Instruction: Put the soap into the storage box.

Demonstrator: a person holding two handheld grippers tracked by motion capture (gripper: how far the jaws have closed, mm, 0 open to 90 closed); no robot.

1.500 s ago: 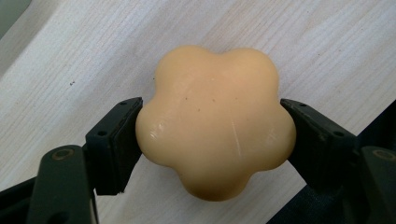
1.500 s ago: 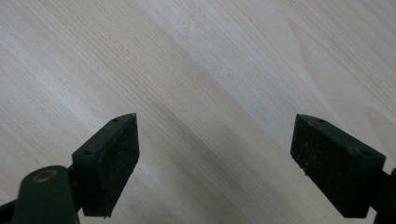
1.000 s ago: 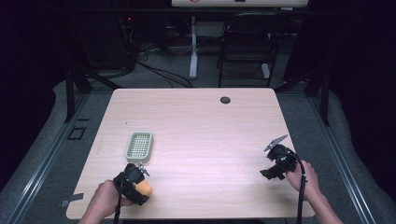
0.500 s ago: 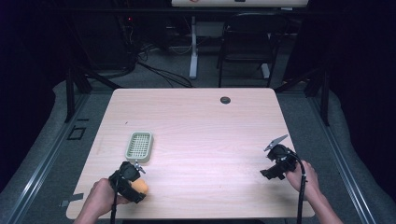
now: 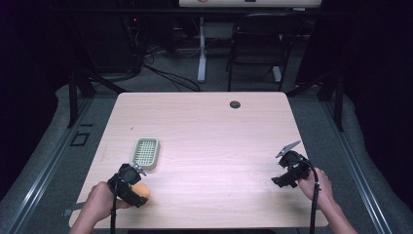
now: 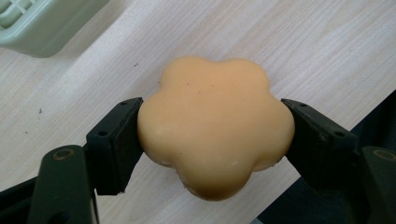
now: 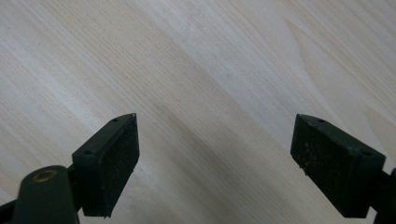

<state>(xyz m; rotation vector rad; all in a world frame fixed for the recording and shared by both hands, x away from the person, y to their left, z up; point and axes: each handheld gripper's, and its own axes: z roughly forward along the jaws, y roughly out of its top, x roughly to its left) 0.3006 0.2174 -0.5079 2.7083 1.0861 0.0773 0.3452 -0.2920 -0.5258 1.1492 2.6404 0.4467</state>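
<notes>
Clamped between the black fingers (image 6: 114,140) of the left gripper (image 6: 215,140) – a pale orange, flower-shaped bar of soap (image 6: 215,130), held at the near left corner of the light wooden table (image 5: 209,131), close to the table's front edge. Just beyond it, toward the far side, a pale green slotted soap dish (image 5: 146,152), near but apart from the soap (image 5: 141,190). Well away at the near right, the right gripper (image 7: 215,154) in the person's hand – fingers (image 7: 112,158) spread wide over bare wood, nothing between them. Near the far edge, a small dark round grommet (image 5: 235,104).
</notes>
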